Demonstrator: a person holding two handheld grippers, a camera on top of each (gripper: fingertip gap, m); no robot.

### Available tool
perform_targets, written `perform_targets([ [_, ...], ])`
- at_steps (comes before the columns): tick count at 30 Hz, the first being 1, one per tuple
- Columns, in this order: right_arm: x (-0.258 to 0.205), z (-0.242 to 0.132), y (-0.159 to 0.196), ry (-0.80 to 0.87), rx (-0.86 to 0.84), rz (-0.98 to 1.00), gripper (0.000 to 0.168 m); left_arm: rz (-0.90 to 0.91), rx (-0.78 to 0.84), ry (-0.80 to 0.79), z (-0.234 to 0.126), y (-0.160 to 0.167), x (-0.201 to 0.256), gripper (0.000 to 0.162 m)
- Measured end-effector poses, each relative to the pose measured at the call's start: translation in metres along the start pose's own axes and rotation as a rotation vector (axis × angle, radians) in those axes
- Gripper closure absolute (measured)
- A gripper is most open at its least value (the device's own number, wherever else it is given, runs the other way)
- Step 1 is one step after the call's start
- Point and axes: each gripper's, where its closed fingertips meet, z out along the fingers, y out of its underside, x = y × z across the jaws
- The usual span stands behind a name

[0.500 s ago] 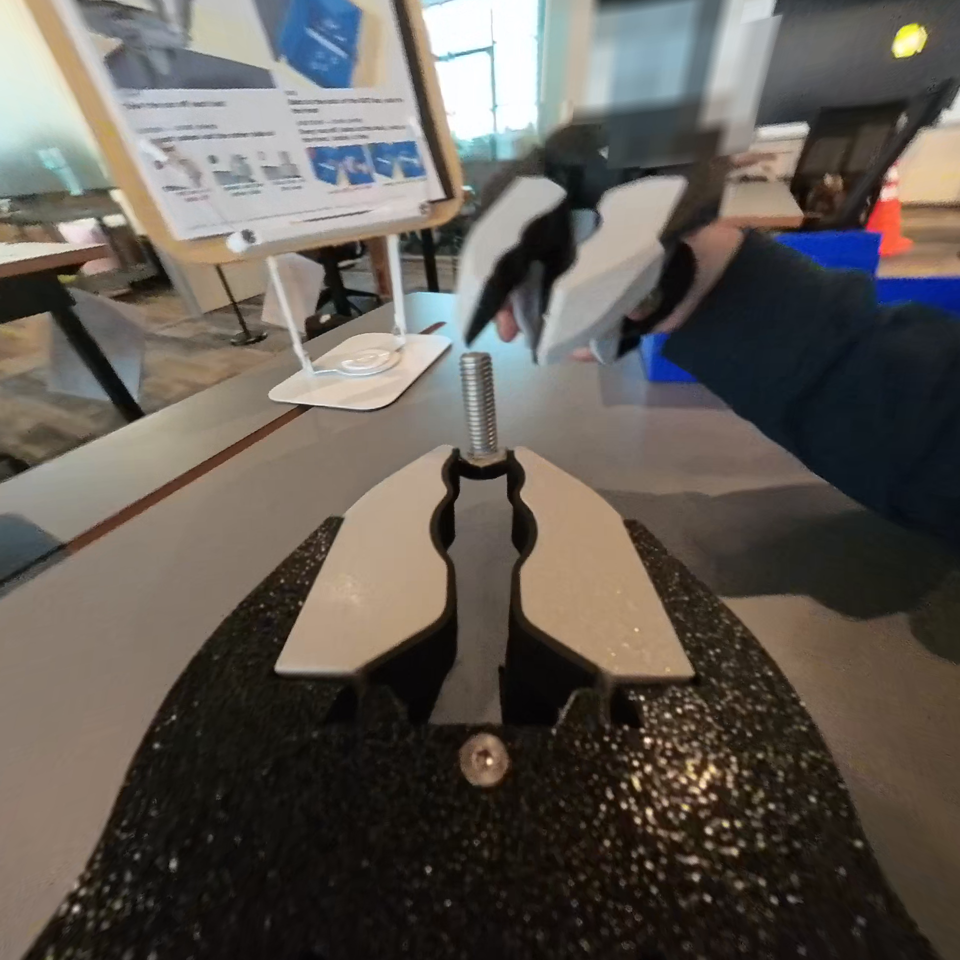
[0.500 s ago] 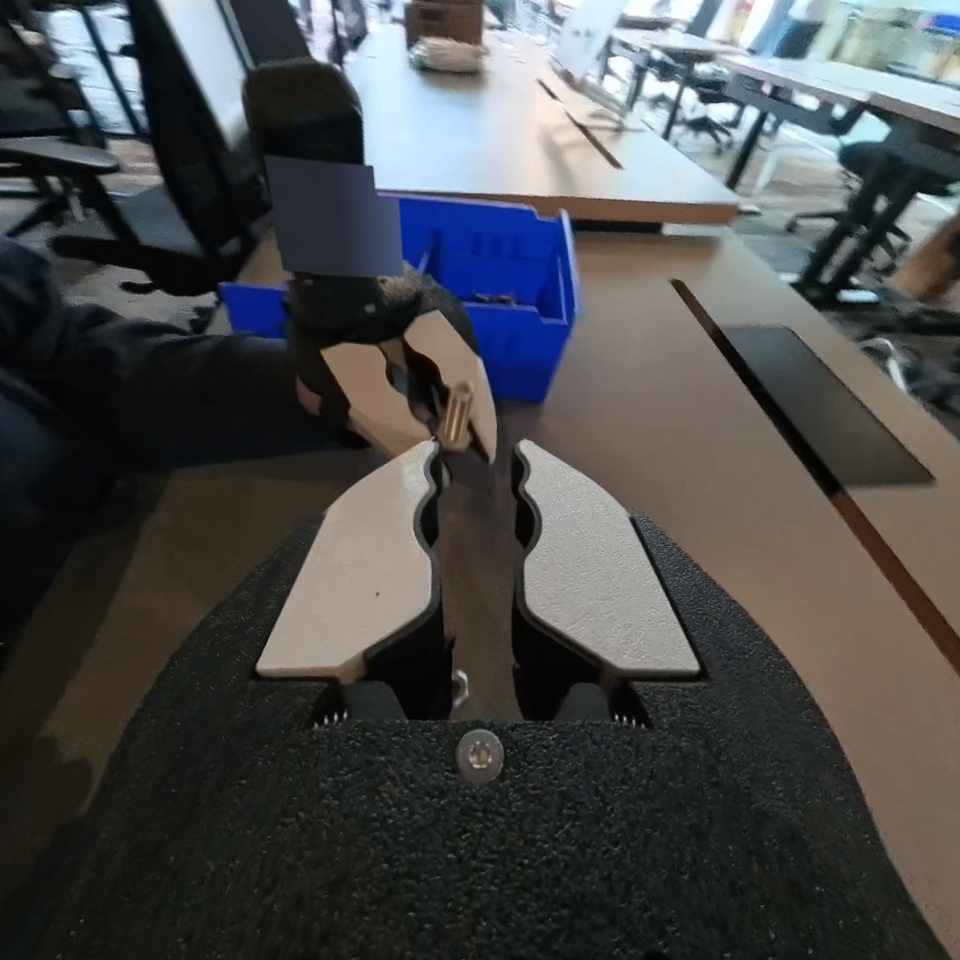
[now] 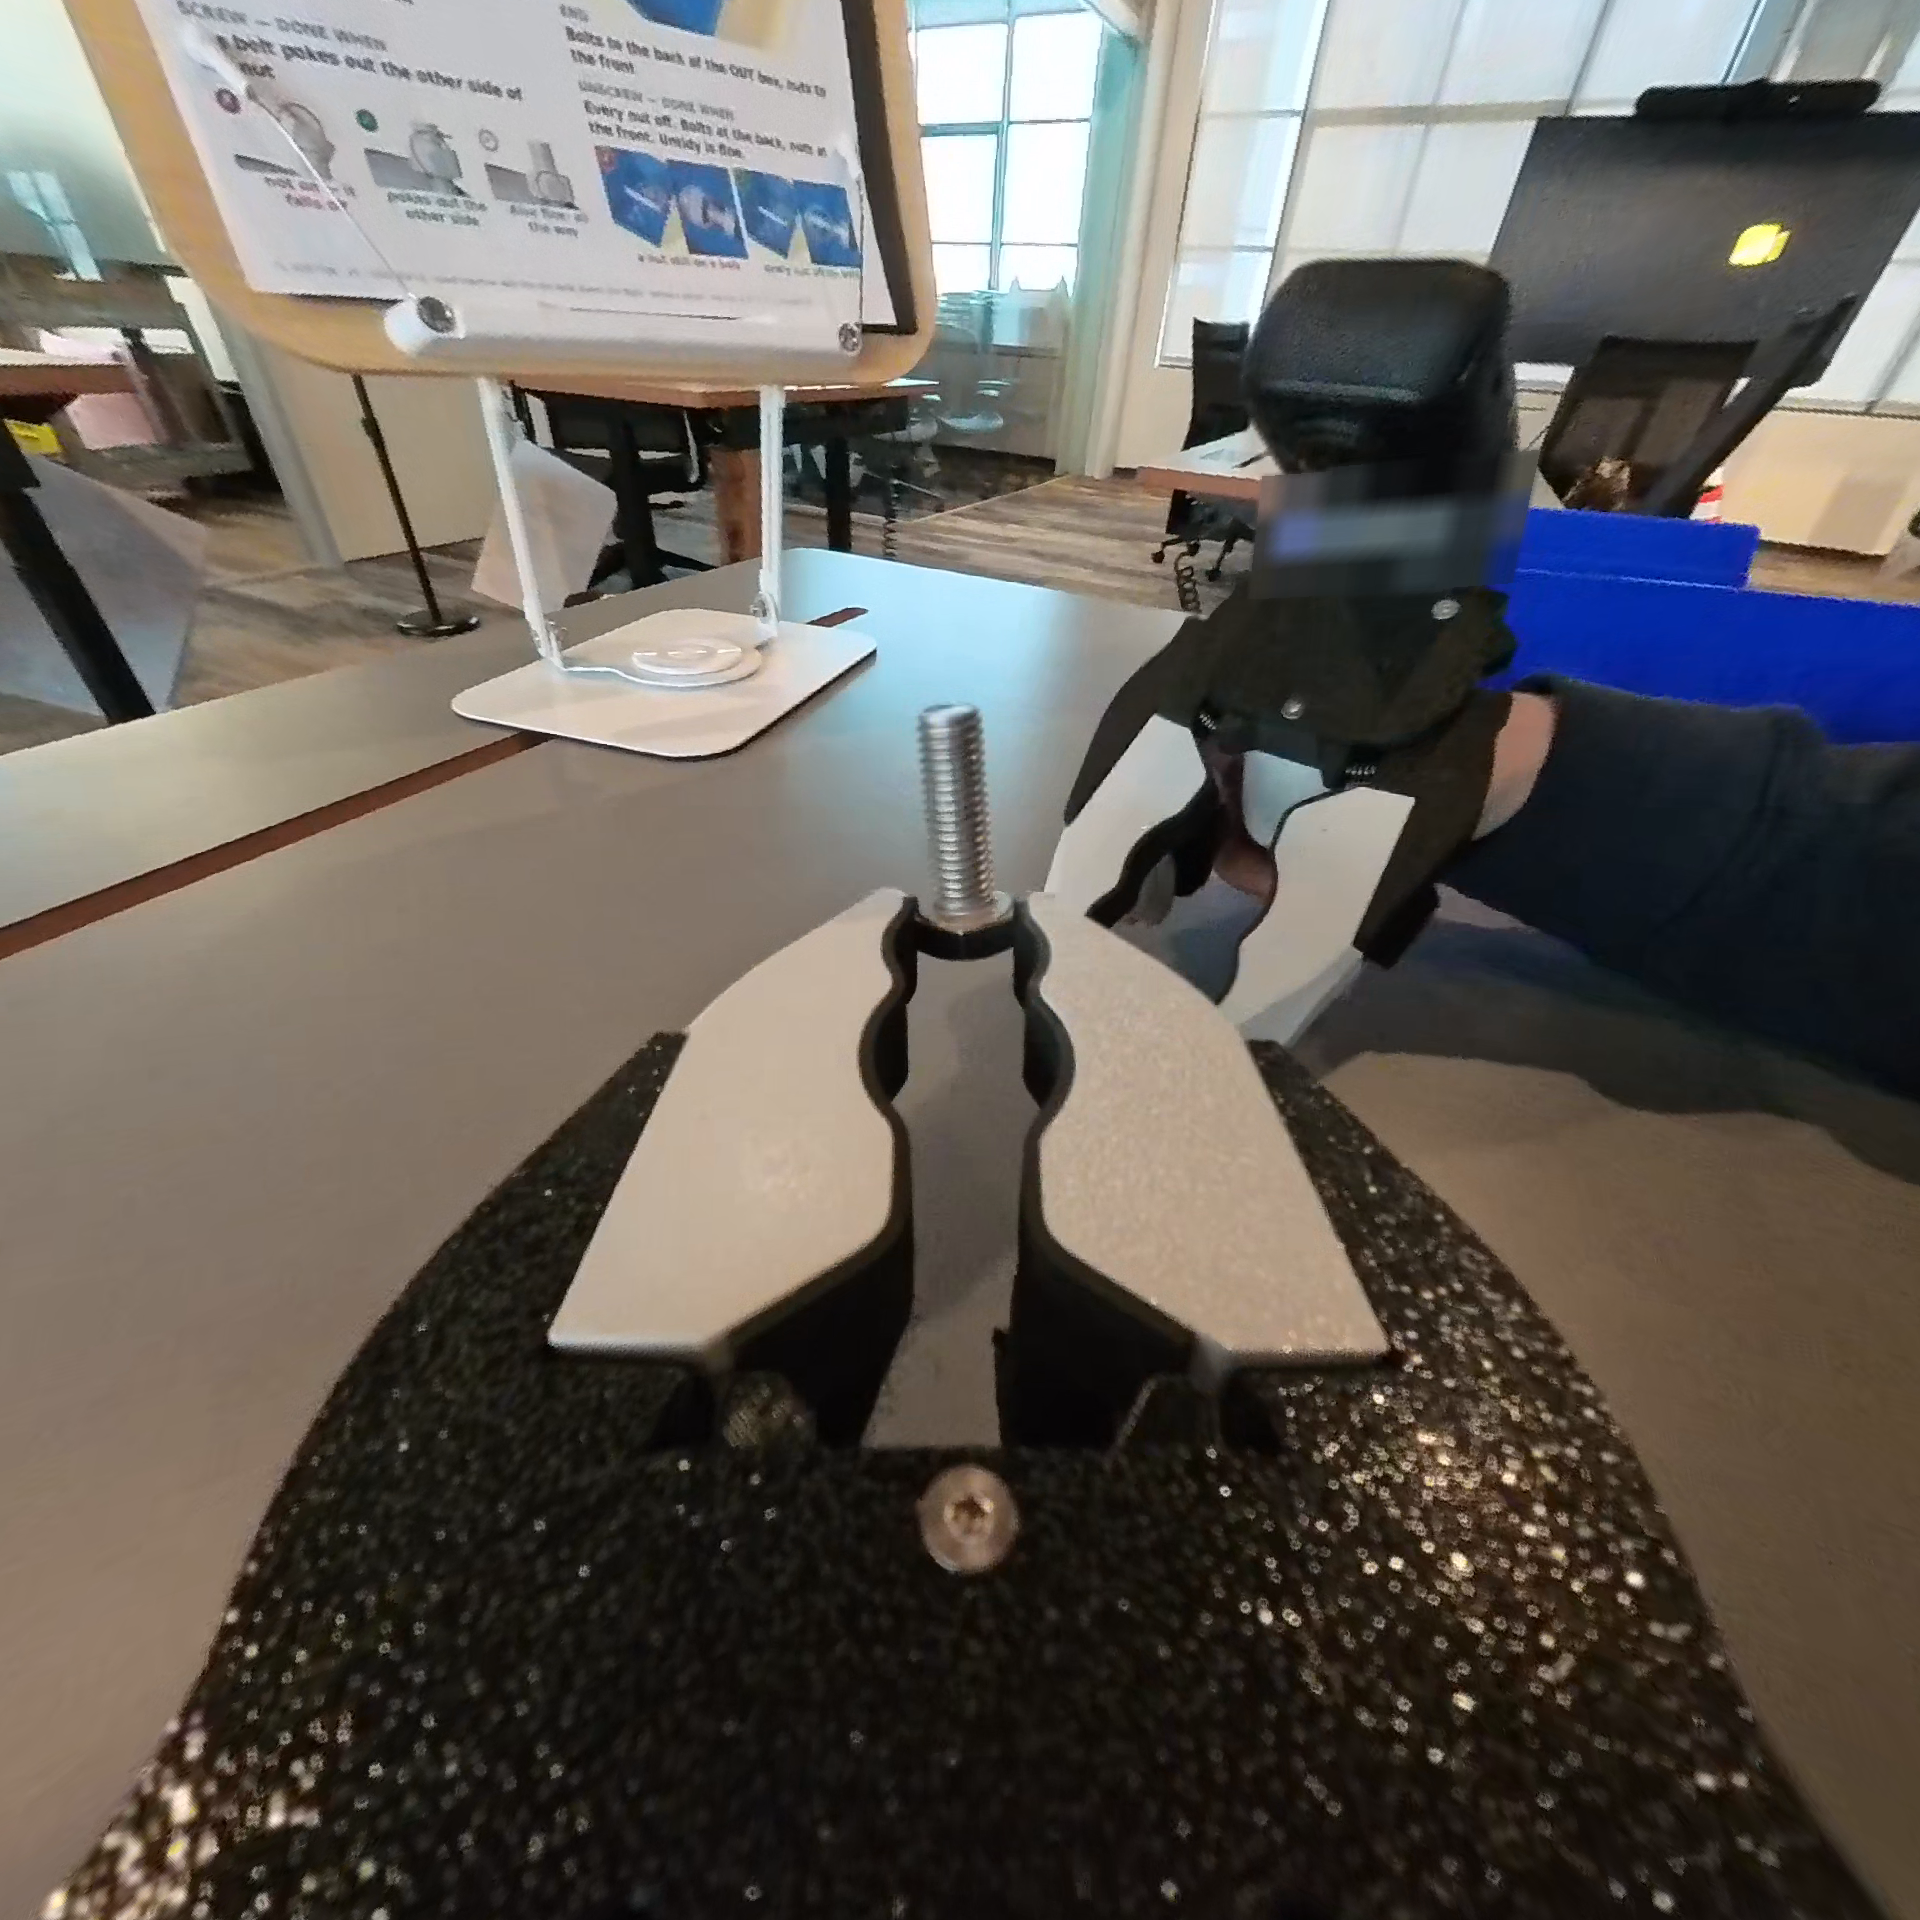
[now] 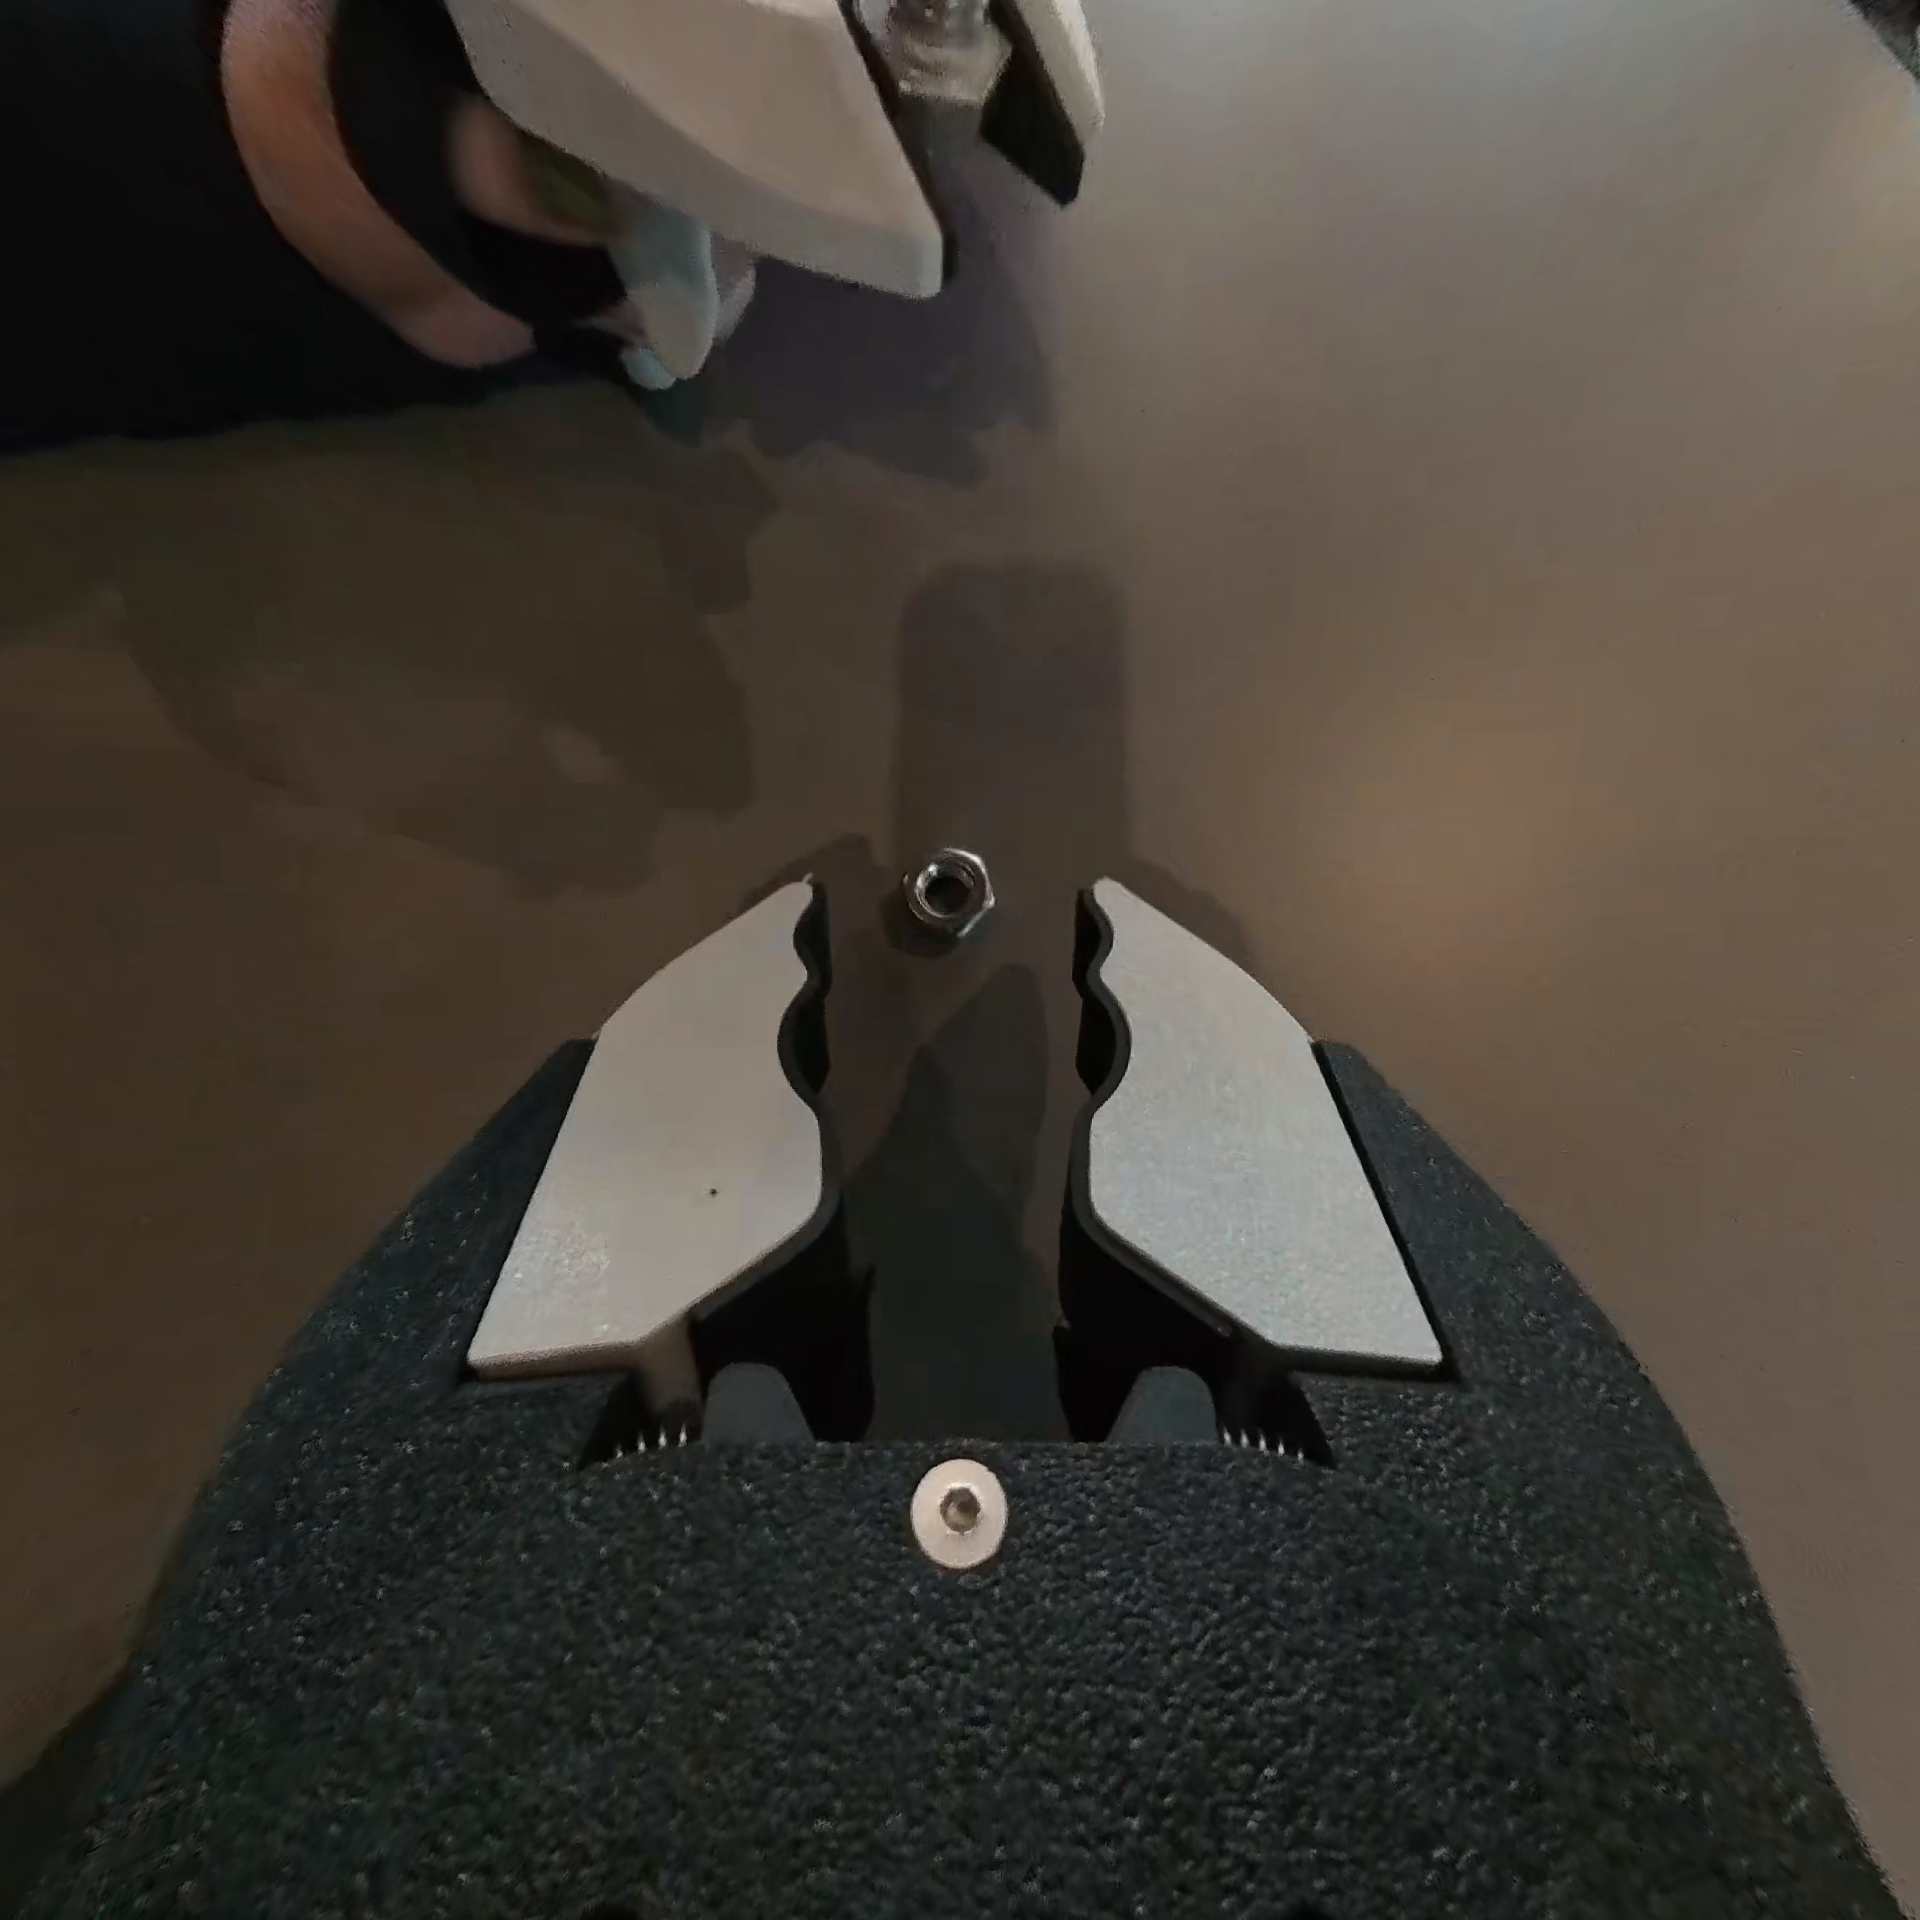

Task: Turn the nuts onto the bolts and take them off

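My left gripper [image 3: 961,920] is shut on the head of a silver bolt [image 3: 954,810] and holds it upright, threads up, above the grey table [image 3: 364,1039]. My right gripper [image 4: 951,894] is open and points down at the table [image 4: 1507,520]. A small silver hex nut [image 4: 948,896] lies flat on the table between its fingertips, touching neither. In the left wrist view the right gripper [image 3: 1216,935] is low, just right of the bolt. In the right wrist view the left gripper [image 4: 951,52] shows at the top edge with the bolt head [image 4: 935,42].
A white stand [image 3: 665,675] carrying an instruction board stands at the back left of the table. A blue bin [image 3: 1683,644] sits at the back right behind the dark sleeve [image 3: 1714,883]. Office desks and chairs lie beyond the table. The tips of one gripper are about 9 cm away from the tips of the other.
My right gripper has come down from above the bolt's tip to the table, tilted downward, and its jaws stand wider apart around the nut. The left gripper still holds the bolt.
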Motion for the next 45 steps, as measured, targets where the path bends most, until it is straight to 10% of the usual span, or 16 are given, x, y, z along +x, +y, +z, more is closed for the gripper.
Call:
perform_targets([
  [14, 0.003, 0.01, 0.007, 0.005, -0.047, 0.008, 0.149, 0.052, 0.013, 0.096, 0.0, -0.001, 0.016, 0.145],
  [21, -0.011, -0.057, -0.08, 0.06, 0.334, -0.104, 0.15, 0.148, -0.092, 0.184, 0.009, 0.014, 0.037, 0.145],
  [45, -0.034, -0.052, -0.085, -0.063, 0.205, -0.091, 0.15, 0.217, -0.08, 0.275, 0.009, 0.015, 0.056, 0.146],
])
